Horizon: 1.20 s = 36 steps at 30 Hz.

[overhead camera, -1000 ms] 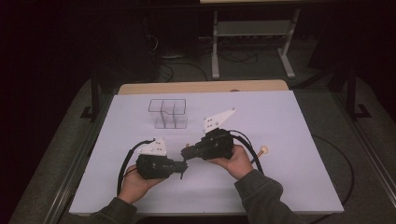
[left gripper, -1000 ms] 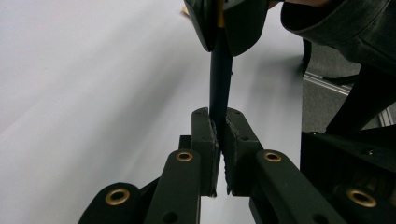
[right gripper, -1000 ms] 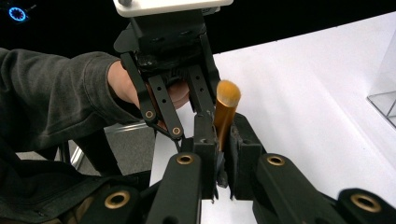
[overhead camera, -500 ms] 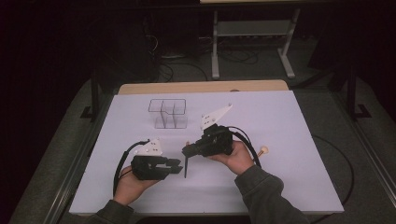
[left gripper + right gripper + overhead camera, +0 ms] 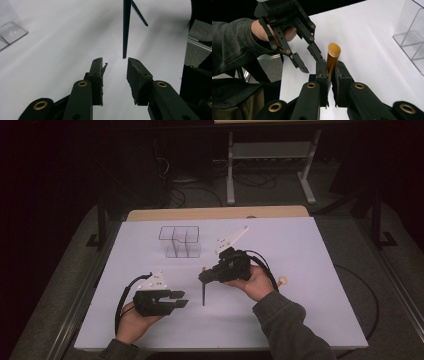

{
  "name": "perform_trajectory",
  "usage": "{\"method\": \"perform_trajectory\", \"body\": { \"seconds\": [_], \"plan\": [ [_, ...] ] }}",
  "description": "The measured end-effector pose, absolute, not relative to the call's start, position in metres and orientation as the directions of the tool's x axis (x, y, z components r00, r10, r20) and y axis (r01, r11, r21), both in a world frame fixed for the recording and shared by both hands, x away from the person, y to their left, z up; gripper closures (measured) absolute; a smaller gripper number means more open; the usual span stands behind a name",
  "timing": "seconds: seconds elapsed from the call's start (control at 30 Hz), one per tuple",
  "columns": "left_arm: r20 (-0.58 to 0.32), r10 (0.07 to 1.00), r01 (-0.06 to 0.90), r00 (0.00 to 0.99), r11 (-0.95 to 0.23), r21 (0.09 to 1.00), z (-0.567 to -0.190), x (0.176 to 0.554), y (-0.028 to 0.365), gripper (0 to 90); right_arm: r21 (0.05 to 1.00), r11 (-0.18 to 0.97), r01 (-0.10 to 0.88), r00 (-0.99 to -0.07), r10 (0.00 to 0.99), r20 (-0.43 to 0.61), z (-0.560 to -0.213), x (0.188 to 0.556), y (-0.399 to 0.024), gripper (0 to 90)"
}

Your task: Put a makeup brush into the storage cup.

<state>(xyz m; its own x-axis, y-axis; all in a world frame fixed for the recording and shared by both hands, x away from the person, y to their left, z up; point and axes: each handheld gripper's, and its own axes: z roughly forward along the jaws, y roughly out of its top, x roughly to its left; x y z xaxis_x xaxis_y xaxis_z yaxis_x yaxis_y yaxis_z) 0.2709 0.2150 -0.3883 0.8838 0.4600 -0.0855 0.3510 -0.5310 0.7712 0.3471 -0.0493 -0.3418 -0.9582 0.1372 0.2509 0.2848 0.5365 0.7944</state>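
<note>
Handover step: right gripper [image 5: 205, 277] clamps the brush [image 5: 204, 292] upright, left gripper [image 5: 181, 299] has just been opening, empty; next, brush into far organizer [image 5: 180, 241].

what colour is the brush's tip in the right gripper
Orange-gold tip, clearest in the right gripper view.

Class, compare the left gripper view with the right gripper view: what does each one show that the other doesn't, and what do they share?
Left gripper view: the left tongs, which have just been opening, with nothing between them, and the dark tapered lower end of the stick pointing down ahead. Right gripper view: the right tongs shut on the stick's golden top, plus the person's hand and grey sleeve. Shared: the white table and the clear box.
</note>
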Motion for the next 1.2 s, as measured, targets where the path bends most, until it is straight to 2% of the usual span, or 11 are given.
{"method": "perform_trajectory", "body": {
  "seconds": [0.33, 0.77, 1.2],
  "plan": [
    [-0.077, 0.492, 0.366, 0.867, -0.524, 0.769, -0.392, 0.269, 0.222, 63.7, 0.765, 0.56, 0.317, -0.948, 0.181, 0.26, -0.338, 0.354, -0.053, 82.9],
    [-0.063, 0.516, 0.379, 0.854, -0.535, 0.755, -0.397, 0.269, 0.231, 59.3, 0.755, 0.589, 0.288, -0.958, 0.186, 0.22, -0.335, 0.365, -0.047, 82.9],
    [-0.059, 0.552, 0.399, 0.832, -0.52, 0.756, -0.396, 0.271, 0.242, 55.2, 0.739, 0.603, 0.301, -0.953, 0.205, 0.221, -0.332, 0.373, -0.04, 82.9]
  ]
}}
